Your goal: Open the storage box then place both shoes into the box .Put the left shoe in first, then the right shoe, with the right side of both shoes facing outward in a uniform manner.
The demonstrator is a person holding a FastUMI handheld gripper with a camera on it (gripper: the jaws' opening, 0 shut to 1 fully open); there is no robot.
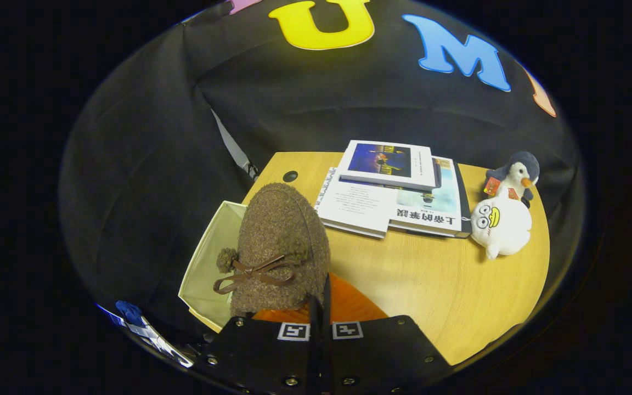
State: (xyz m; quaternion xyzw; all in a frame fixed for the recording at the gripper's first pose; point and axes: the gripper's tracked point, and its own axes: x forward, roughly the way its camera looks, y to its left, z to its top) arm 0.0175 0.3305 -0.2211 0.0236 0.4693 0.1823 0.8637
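A brown fuzzy shoe with a brown bow and pompoms hangs just ahead of my fingers, toe pointing away from me. My gripper is shut on the shoe's near edge, its fingers almost touching. Under the shoe and to its left is the open storage box, with its cream inner wall showing. The box's orange flap lies just right of the fingers. The shoe hides most of the inside of the box. Whether this is the left or right shoe I cannot tell.
The box stands at the left end of a wooden table. Beyond the shoe lies a stack of books. Farther right, at the table's edge, stand a white plush toy and a penguin plush.
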